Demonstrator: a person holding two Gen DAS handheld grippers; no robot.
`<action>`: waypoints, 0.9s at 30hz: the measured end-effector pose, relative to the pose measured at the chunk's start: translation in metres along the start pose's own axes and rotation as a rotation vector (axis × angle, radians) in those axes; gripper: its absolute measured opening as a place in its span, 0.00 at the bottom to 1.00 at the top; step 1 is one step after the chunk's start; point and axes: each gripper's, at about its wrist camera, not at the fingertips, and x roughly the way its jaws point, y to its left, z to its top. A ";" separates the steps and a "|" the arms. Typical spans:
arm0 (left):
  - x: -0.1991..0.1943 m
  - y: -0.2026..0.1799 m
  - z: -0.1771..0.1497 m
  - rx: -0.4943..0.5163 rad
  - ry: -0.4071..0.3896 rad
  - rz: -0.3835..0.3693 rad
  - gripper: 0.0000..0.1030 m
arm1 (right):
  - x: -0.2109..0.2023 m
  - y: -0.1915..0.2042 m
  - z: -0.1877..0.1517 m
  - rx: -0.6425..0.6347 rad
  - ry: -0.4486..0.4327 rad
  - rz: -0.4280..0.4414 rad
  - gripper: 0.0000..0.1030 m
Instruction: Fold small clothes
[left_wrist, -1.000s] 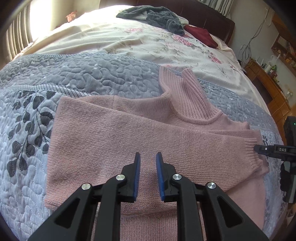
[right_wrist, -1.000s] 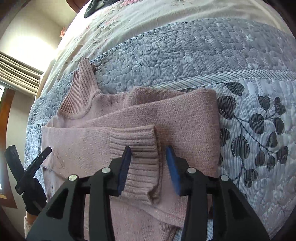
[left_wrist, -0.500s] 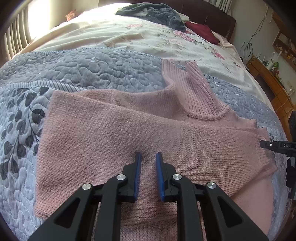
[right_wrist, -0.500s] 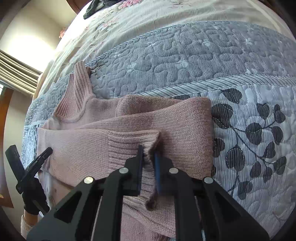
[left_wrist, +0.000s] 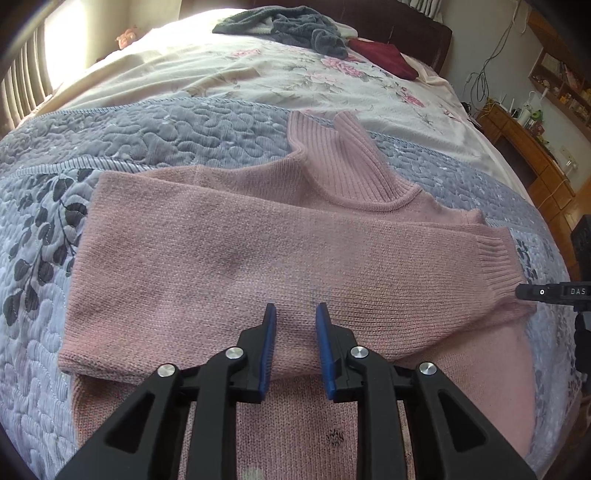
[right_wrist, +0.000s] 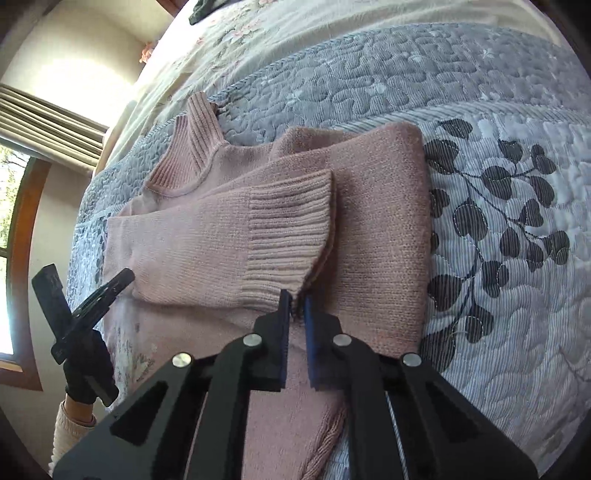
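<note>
With a sleeve cuff pinched in the right tongs and the left tongs held open and empty over the pink sweater, the sleeve fold is judged in hand, and the cuff is next to be laid flat across the body.

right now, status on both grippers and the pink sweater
Left gripper open above pink knit sweater. Right gripper shut on ribbed sleeve cuff. Nothing in the way.

Bed with grey-blue quilt, pink sweater, grey clothes, maroon garment
</note>
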 end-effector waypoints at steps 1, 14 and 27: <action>0.001 0.001 -0.001 0.002 0.005 0.005 0.21 | -0.007 0.003 -0.001 -0.018 -0.016 -0.015 0.04; 0.010 0.003 -0.014 0.035 0.027 0.019 0.21 | 0.023 -0.014 -0.015 -0.016 0.026 -0.123 0.03; -0.018 0.017 0.054 -0.049 -0.066 0.001 0.32 | -0.004 0.049 0.046 -0.138 -0.083 -0.039 0.27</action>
